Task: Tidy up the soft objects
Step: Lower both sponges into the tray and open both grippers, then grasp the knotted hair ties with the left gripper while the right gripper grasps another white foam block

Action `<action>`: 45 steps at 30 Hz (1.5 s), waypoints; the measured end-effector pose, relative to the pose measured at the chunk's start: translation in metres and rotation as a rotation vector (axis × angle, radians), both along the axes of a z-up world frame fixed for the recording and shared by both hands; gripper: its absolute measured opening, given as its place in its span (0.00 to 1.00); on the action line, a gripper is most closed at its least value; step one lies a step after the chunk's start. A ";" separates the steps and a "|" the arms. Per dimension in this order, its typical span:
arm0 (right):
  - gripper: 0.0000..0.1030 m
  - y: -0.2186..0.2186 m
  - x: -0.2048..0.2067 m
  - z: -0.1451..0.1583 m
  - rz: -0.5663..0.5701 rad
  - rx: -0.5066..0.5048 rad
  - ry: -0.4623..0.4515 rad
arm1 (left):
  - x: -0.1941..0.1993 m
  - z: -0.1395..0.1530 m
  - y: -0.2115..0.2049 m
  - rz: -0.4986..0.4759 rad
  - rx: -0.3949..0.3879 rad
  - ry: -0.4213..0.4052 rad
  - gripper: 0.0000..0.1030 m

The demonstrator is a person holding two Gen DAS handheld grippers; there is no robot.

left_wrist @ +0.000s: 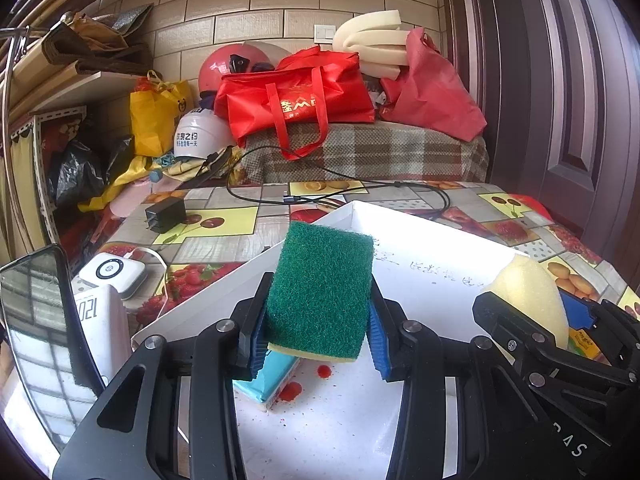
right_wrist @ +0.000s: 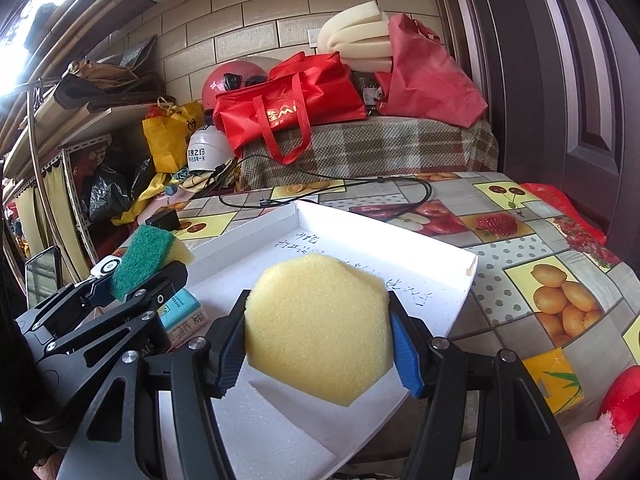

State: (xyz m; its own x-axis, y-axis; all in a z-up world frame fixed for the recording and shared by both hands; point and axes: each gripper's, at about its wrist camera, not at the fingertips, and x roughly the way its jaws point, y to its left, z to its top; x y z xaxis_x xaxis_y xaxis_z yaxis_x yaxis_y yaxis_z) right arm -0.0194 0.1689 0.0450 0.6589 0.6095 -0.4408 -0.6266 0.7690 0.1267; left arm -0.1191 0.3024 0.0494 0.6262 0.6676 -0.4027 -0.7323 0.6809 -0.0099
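While my left gripper [left_wrist: 316, 320] clamps the green scrubber [left_wrist: 320, 292] and my right gripper [right_wrist: 320, 340] clamps the yellow sponge [right_wrist: 318, 328], both hang over the white tray [right_wrist: 460, 304]. I judge this the carrying step; next, lower each to the tray floor and open

Two sponges: green scouring sponge [left_wrist: 320, 292], yellow hexagonal sponge [right_wrist: 318, 326]. One white tray [right_wrist: 456, 280]. Two helmets: red helmet [left_wrist: 224, 66], white helmet [left_wrist: 200, 136].

Handwriting [right_wrist: 356, 276] on white tray [right_wrist: 440, 280] too small to read. Teal pack [left_wrist: 272, 376] mostly hidden under green sponge [left_wrist: 320, 292]. Red plush [right_wrist: 622, 400] cut off by edge.
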 end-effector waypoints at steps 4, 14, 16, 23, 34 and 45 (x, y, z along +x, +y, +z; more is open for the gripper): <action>0.69 -0.001 0.005 -0.002 -0.010 -0.002 0.024 | -0.002 0.000 0.003 0.013 -0.009 -0.001 0.40; 0.83 -0.013 0.007 -0.001 -0.060 0.056 0.042 | -0.012 -0.001 0.007 0.062 -0.008 -0.019 0.80; 0.84 -0.013 0.006 -0.001 -0.063 0.061 0.037 | -0.012 -0.001 0.007 0.068 -0.005 -0.023 0.81; 0.84 -0.013 0.000 0.002 -0.076 0.068 0.002 | -0.017 0.001 -0.001 0.088 0.032 -0.042 0.81; 0.85 -0.030 -0.036 0.010 -0.048 0.070 -0.130 | -0.038 0.006 -0.018 0.053 0.055 -0.125 1.00; 0.85 -0.077 -0.065 0.008 0.011 -0.024 -0.192 | -0.052 0.008 -0.070 -0.168 0.051 -0.162 1.00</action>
State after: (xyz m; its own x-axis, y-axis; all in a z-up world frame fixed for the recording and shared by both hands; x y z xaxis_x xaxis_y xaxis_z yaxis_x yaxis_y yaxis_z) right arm -0.0840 0.0917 0.0527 0.7255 0.6080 -0.3224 -0.6460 0.7632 -0.0145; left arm -0.1715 0.2328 0.0575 0.7837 0.5658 -0.2562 -0.6006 0.7954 -0.0806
